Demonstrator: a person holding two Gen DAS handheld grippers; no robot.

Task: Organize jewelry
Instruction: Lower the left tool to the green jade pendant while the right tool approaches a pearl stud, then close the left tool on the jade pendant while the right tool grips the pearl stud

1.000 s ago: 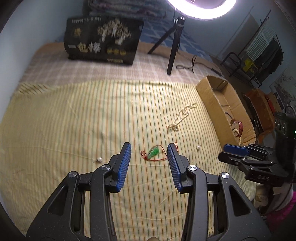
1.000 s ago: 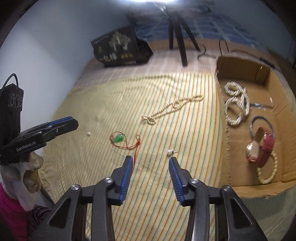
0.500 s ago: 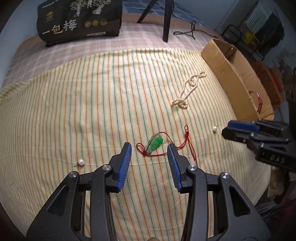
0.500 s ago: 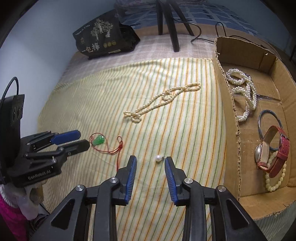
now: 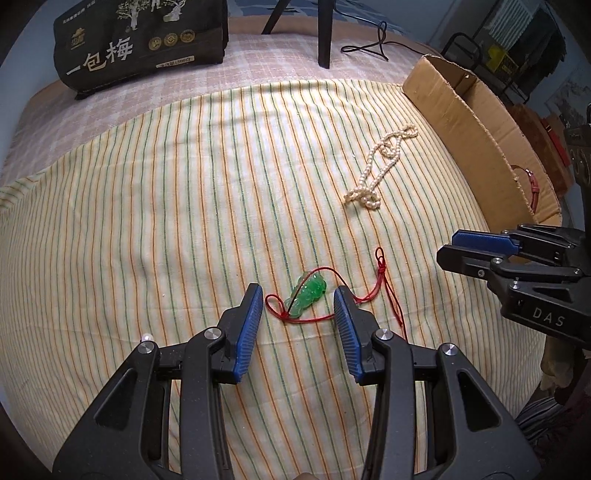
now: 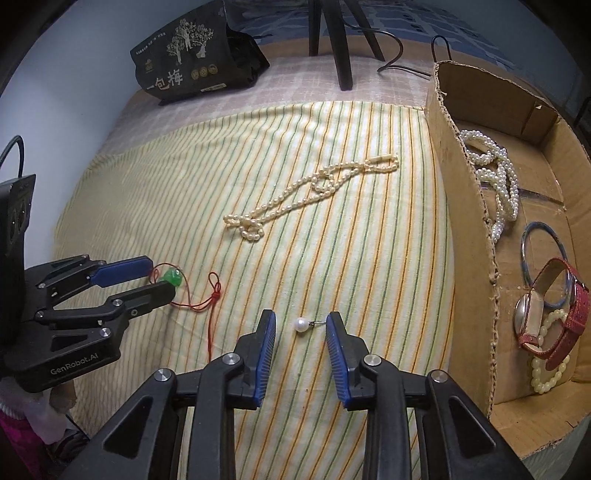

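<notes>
A green pendant [image 5: 308,293] on a red cord lies on the striped cloth [image 5: 166,203], between the pads of my left gripper [image 5: 297,299], which stands open around it without pressing. The right wrist view shows that left gripper [image 6: 162,277] straddling the pendant [image 6: 173,277]. A pearl stud earring [image 6: 300,325] lies between the jaws of my right gripper [image 6: 301,318], which are closing; its pin reaches the right pad, the left pad is apart. A pearl necklace [image 6: 314,199] lies loose further back. A second pearl stud [image 5: 147,337] sits beside my left finger.
An open cardboard box [image 6: 465,155] at the right holds pearl strands [image 6: 495,173], a bangle [image 6: 543,266], a red-strap watch [image 6: 554,314] and a bead bracelet [image 6: 546,369]. A black printed bag [image 5: 140,40] and tripod legs [image 5: 325,33] stand at the back.
Both grippers have come down toward the cloth. The left now frames the green pendant; the right has narrowed its jaws and now frames the pearl stud.
</notes>
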